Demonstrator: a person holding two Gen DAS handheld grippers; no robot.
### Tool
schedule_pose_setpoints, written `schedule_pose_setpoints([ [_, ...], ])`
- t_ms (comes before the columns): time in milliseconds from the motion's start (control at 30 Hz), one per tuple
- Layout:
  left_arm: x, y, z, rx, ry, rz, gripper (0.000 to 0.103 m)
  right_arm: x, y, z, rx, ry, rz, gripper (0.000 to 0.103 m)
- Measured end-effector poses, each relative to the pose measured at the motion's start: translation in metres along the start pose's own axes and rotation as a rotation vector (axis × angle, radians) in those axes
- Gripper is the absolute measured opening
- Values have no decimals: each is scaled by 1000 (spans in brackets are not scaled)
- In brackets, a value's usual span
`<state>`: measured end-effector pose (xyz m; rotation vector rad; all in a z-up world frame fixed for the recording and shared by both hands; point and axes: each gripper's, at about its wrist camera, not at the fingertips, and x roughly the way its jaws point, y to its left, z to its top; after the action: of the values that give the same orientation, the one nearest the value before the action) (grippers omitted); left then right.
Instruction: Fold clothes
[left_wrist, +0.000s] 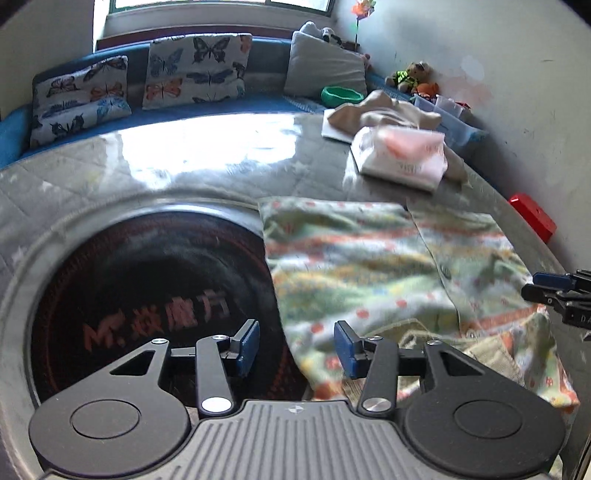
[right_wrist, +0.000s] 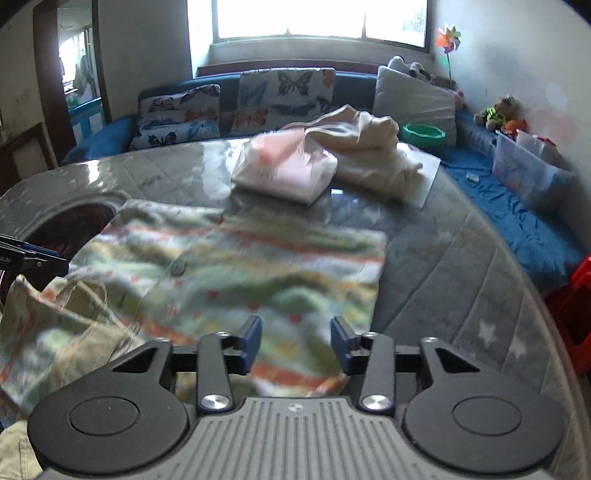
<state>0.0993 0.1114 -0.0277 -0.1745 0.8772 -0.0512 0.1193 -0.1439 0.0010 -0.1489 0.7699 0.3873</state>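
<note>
A green, orange and white patterned garment (left_wrist: 373, 266) (right_wrist: 236, 266) lies spread on the grey quilted table (left_wrist: 184, 173) (right_wrist: 443, 266), its near edge rumpled. My left gripper (left_wrist: 295, 347) is open over the garment's left edge, nothing between its blue pads. My right gripper (right_wrist: 295, 343) is open just above the garment's near right part, also holding nothing. Its tip shows at the right edge of the left wrist view as the other gripper (left_wrist: 554, 291). Farther back lie a folded pink-white garment (left_wrist: 402, 155) (right_wrist: 288, 170) and a crumpled cream garment (left_wrist: 384, 110) (right_wrist: 369, 147).
A dark round inset with red lettering (left_wrist: 155, 295) sits in the table at the left. A blue sofa (right_wrist: 528, 229) with butterfly cushions (left_wrist: 195, 70) runs behind and to the right. A green bowl (right_wrist: 423, 134), a clear box (right_wrist: 524, 170), a red object (left_wrist: 533, 216) stand near the wall.
</note>
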Motion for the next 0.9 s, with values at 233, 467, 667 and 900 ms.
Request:
schedule_pose_setpoints([
  [233, 10, -12, -5, 31, -8, 22, 10, -6, 13, -17, 3, -3, -1, 45],
  [467, 7, -13, -11, 23, -38, 84, 4, 1, 24, -22, -6, -3, -3, 48],
  [667, 0, 0, -15, 3, -47, 129, 4, 12, 43, -17, -39, -9, 15, 51],
  [900, -13, 30, -21, -39, -57, 193, 4, 33, 87, 0, -104, -21, 76, 51],
])
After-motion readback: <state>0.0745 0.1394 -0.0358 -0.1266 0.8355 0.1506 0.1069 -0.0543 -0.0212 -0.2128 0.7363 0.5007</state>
